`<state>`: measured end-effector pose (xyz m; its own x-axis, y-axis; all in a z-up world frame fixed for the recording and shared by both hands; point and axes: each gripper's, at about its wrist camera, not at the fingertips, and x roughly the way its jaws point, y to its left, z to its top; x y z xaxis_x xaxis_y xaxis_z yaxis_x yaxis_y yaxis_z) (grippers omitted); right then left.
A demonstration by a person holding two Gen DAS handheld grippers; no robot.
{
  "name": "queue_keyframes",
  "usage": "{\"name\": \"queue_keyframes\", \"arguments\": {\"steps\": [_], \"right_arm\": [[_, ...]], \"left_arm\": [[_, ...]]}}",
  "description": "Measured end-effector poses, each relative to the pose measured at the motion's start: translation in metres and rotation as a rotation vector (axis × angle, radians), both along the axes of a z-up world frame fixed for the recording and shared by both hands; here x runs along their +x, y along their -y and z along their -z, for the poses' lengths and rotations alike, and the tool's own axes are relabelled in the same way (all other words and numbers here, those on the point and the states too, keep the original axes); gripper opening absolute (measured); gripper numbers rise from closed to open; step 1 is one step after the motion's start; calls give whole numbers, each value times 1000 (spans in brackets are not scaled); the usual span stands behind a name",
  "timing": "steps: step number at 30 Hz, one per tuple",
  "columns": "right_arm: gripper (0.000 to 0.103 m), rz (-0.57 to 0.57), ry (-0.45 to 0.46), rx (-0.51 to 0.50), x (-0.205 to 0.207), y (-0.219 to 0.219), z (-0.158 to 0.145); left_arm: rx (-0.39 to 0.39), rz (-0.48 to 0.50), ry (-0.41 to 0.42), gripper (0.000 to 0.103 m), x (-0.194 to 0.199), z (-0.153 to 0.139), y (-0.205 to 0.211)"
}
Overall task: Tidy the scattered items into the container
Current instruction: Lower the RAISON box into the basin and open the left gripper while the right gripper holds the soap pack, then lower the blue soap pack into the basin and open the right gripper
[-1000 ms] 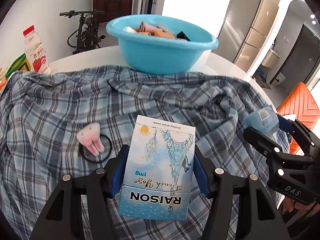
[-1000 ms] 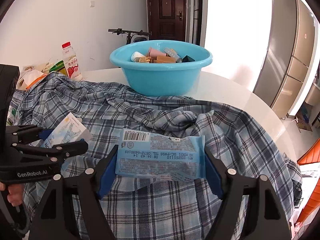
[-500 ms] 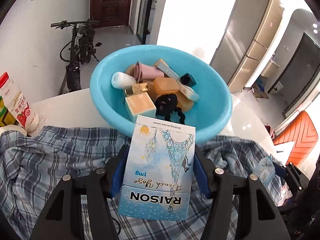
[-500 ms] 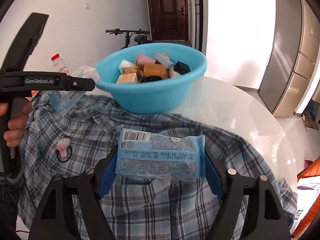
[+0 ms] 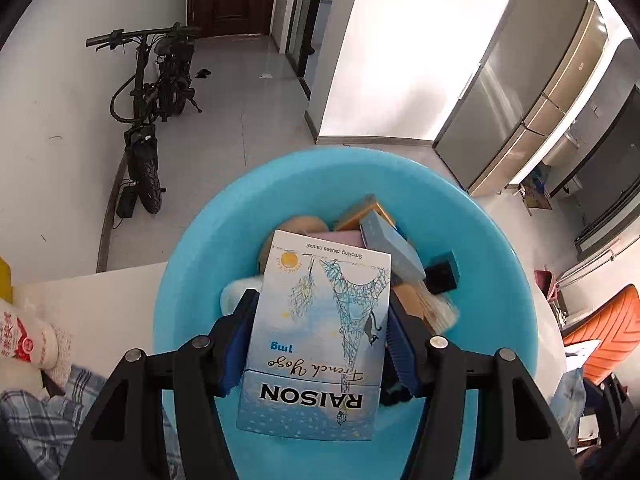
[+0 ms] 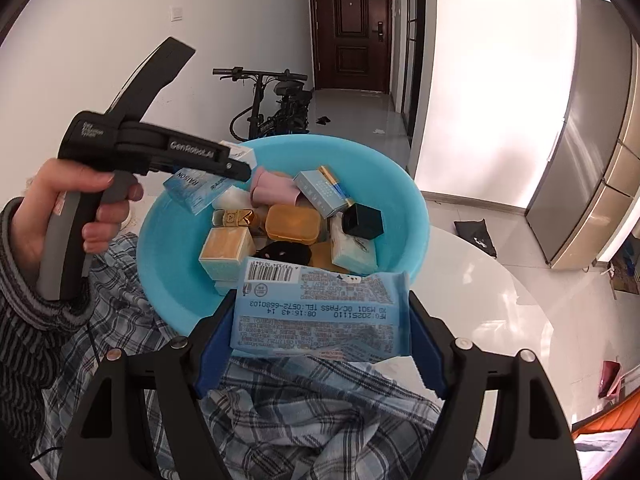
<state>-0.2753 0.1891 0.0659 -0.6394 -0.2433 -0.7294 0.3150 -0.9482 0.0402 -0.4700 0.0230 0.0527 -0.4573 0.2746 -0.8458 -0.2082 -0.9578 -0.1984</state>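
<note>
My left gripper (image 5: 320,332) is hiding much of what is lying in the blue basin (image 5: 192,280): the cigarette pack (image 5: 316,336) clamped between its blue pads is covering the middle of the heap, so in the left wrist view only corners of boxes are peeking out behind it, and they are blurred. The basin's near rim is cut off by the black fingers at the bottom of the frame.

In the right wrist view my left hand (image 6: 68,208) is wrapping around the grey handle at the left edge, a ribbed knit sleeve (image 6: 24,304) covering the wrist, and the left gripper is angling down over the basin's far left rim with the pack hanging above the contents.

My right gripper (image 6: 320,320) is squeezing a pale blue wipes packet (image 6: 320,312) by its two short ends; the crinkled film is bowing slightly, printed side up, and its lower edge is hanging over the plaid cloth (image 6: 300,420) just short of the basin's near rim. The cloth is lying rumpled on a glossy white table (image 6: 500,300). Inside the smooth plastic basin are lying small cartons, an orange rounded case and a black cube.
</note>
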Motion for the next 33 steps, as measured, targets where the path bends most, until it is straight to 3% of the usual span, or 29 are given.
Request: {"name": "queue_keyframes", "arguments": {"steps": [5, 9, 10, 12, 14, 17, 20, 26, 33], "right_arm": [[76, 10, 18, 10, -27, 1, 10], [76, 21, 13, 13, -39, -2, 10], [76, 24, 14, 12, -41, -3, 10], [76, 30, 18, 4, -42, -6, 9], [76, 31, 21, -3, -41, -8, 8], [76, 38, 15, 5, -35, -10, 4], [76, 36, 14, 4, -26, -11, 0], [76, 10, 11, 1, 0, -4, -8], [76, -26, 19, 4, 36, 9, -11]], "left_arm": [[-13, -26, 6, 62, -38, 11, 2], [-18, 11, 23, 64, -48, 24, -4], [-8, 19, 23, 67, -45, 25, -6], [58, 32, -17, 88, -41, 21, -4], [116, 21, -78, 91, -33, 11, 3], [119, -11, -90, 91, -22, 0, 17], [109, -27, -76, 91, -1, -7, 30], [3, -35, -64, 91, 67, -8, 44], [-62, 0, -74, 91, 155, -7, 33]]}}
